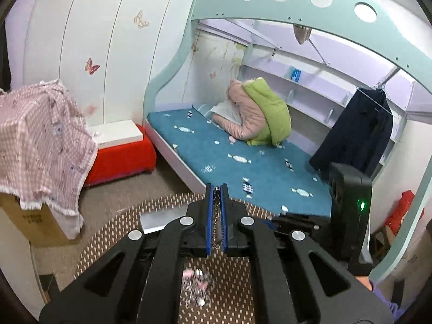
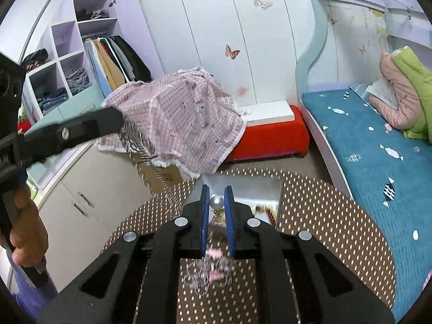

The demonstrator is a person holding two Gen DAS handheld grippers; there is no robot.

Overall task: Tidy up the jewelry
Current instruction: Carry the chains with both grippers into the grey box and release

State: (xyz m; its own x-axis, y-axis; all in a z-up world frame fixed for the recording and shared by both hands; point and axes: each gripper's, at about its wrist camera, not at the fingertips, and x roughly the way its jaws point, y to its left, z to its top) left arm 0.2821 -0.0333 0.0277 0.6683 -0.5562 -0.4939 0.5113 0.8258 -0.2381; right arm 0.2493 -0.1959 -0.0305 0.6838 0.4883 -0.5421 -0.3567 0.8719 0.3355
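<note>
Two handheld grippers raised above a round tabletop (image 2: 324, 216) with a brown dotted cover, in a bedroom.

Left gripper (image 1: 216, 189): blue fingers (image 1: 208, 210) pressed nearly together, clamped on a thin silver chain (image 1: 216, 216) running lengthwise between them, tip to base, and hanging out below.

Right gripper (image 2: 216, 190): fingers (image 2: 205, 210) drawn close, clamped on a silver bead (image 2: 217, 202) near the tips, with more chain trailing down behind it.

Below both, a blurred dangling cluster of silver and pink charms (image 2: 213, 270), apparently the middle of the same piece of jewelry, hanging clear above the tabletop. Long axis of the chain likely stretched between the two grippers, left end higher in the right-wrist view, where the left gripper's arm crosses at upper left.

Beyond the right gripper's tips, a pale open box (image 2: 243, 189) on the tabletop, probably the destination; right gripper nearer to it.

Writing: printing on a cardboard carton (image 2: 167, 178) under a pink checked cloth (image 2: 183, 124), too small to read. No readable brands.
</note>
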